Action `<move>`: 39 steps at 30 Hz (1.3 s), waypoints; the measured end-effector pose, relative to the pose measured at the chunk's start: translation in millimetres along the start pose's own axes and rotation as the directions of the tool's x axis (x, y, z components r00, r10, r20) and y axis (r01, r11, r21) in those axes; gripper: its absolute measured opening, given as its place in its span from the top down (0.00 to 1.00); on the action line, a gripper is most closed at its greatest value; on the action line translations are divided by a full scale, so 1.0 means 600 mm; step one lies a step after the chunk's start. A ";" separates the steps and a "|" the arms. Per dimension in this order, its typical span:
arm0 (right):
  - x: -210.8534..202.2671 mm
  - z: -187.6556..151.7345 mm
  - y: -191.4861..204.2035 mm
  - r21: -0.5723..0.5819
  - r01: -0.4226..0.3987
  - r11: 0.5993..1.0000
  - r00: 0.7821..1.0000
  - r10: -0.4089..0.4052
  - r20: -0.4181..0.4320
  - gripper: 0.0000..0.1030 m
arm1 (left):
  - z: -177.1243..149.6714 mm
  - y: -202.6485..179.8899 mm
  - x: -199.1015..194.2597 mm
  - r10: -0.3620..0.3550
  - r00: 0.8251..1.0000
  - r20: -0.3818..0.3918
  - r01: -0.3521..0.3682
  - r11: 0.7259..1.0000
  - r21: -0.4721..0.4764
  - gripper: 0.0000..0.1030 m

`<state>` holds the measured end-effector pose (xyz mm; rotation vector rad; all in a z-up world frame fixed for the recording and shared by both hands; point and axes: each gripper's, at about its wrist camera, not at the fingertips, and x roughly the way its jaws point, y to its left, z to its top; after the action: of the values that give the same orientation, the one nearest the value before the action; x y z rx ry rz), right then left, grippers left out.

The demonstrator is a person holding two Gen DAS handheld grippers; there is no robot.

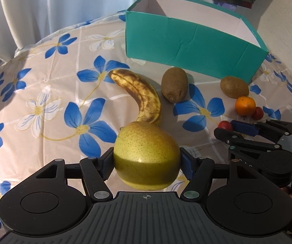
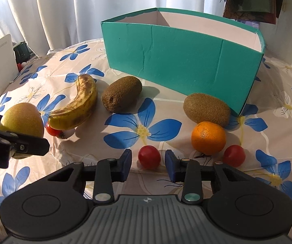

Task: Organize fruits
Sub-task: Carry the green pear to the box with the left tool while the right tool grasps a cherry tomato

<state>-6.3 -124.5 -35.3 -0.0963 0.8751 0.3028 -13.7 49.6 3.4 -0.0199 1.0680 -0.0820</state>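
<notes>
Left gripper (image 1: 147, 160): clamped on pear (image 1: 146, 154) — lower centre.
Right gripper (image 2: 148, 162): spread around cherry tomato (image 2: 149, 157).
Teal box (image 2: 186, 61): upper centre, seemingly empty — all fruit outside.

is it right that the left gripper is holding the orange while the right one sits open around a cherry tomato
Not quite. The left gripper is shut on the pear, as the left wrist view shows; the orange lies on the table. The right gripper is indeed open around a cherry tomato.

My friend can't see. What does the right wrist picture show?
The right gripper is open around a small red tomato on a flowered tablecloth. Behind sit an orange, two kiwis, a banana and a teal box.
</notes>
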 end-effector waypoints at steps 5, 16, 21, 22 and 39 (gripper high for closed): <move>0.003 -0.002 0.003 -0.012 0.004 1.000 1.000 -0.004 -0.006 0.77 | 0.013 0.000 -0.003 0.020 1.000 0.003 -0.020 1.000 0.003 0.32; -0.072 0.050 -0.036 0.075 0.085 0.994 0.984 -0.096 0.151 0.77 | 0.130 -0.027 -0.054 0.030 0.987 0.155 -0.036 0.999 0.035 0.32; -0.100 0.071 -0.058 0.120 0.127 0.985 0.969 -0.149 0.198 0.77 | 0.183 -0.053 -0.072 0.023 0.974 0.226 -0.038 0.997 0.061 0.32; -0.104 0.073 -0.061 0.127 0.133 0.983 0.965 -0.158 0.209 0.77 | 0.193 -0.059 -0.073 0.029 0.971 0.238 -0.047 0.997 0.068 0.32; -0.110 0.101 -0.093 0.195 0.212 0.957 0.934 -0.258 0.247 0.77 | 0.319 -0.107 0.035 0.081 0.955 0.286 -0.103 0.993 0.061 0.32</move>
<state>15.4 -179.8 52.0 -0.0041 0.6056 0.0146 160.3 -20.4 81.1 0.0848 0.7771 -0.0336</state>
